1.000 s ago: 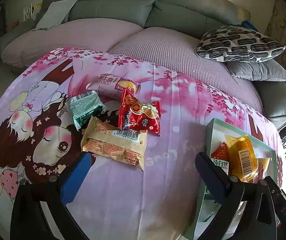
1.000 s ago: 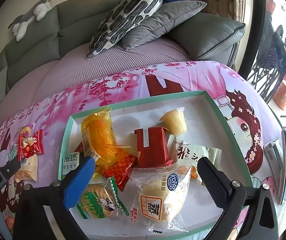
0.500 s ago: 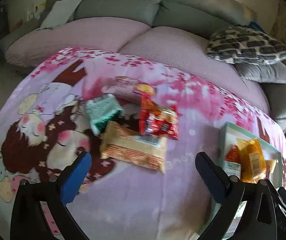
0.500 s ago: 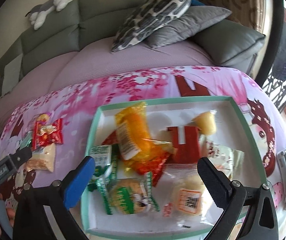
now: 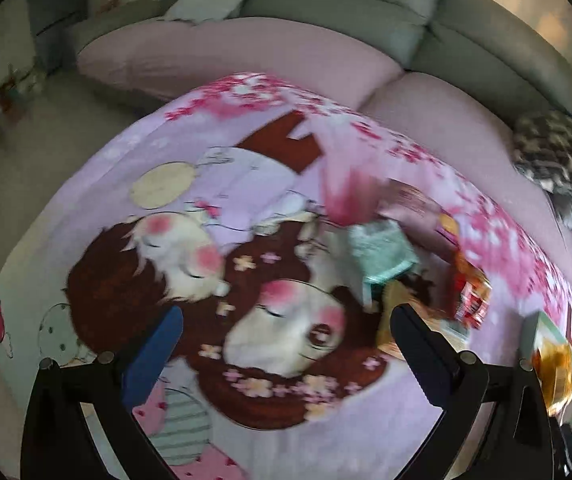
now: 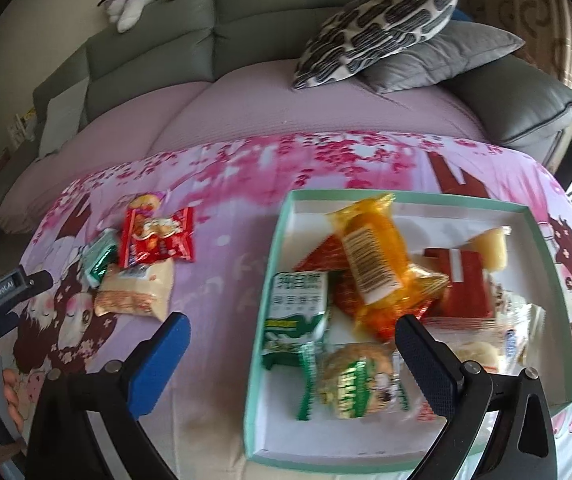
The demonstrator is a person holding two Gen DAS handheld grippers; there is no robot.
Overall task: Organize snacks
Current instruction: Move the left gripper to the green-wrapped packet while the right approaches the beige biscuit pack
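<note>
Both the left gripper (image 5: 286, 344) and right gripper (image 6: 292, 340) hang released and empty, since 4 snacks (image 6: 154, 256) lie outside the box (image 6: 282, 216), awaiting collection.

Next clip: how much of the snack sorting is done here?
Mostly done: the box already holds many snacks, including an orange pack. Nothing is in hand; the left gripper and right gripper are both open. Left: four packets on the blanket, among them a red one and a beige one.
</note>
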